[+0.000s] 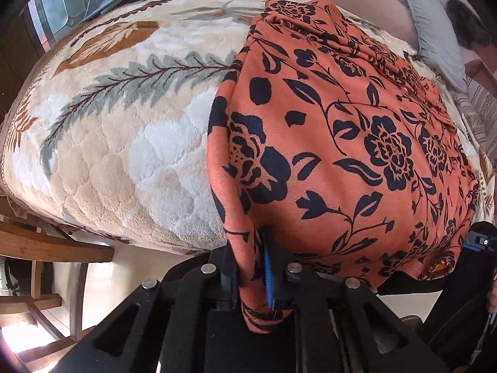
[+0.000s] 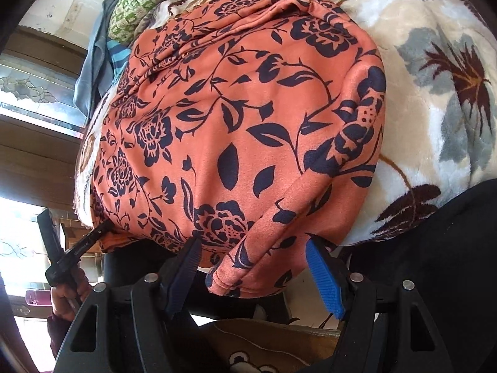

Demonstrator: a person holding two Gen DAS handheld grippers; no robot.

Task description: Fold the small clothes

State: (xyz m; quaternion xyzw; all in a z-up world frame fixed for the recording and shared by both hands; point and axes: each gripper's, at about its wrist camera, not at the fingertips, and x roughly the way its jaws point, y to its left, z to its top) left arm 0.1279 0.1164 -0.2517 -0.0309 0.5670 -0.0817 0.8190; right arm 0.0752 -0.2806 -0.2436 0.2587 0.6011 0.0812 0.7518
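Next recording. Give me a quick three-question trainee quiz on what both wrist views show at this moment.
1. True or false: the left gripper is shut on the orange floral garment.
2. The right gripper is: A) open, B) clamped on a sock, C) out of view.
3. What does the garment lie on?

Key: 1 true; 2 A, its fingers straddle a hanging fold of the garment; 3 the plush floral blanket.

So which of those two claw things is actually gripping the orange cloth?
The left gripper: its fingers are shut on the orange flowered cloth's near corner. The right gripper stands open, with a fold of cloth hanging loose between its fingers.
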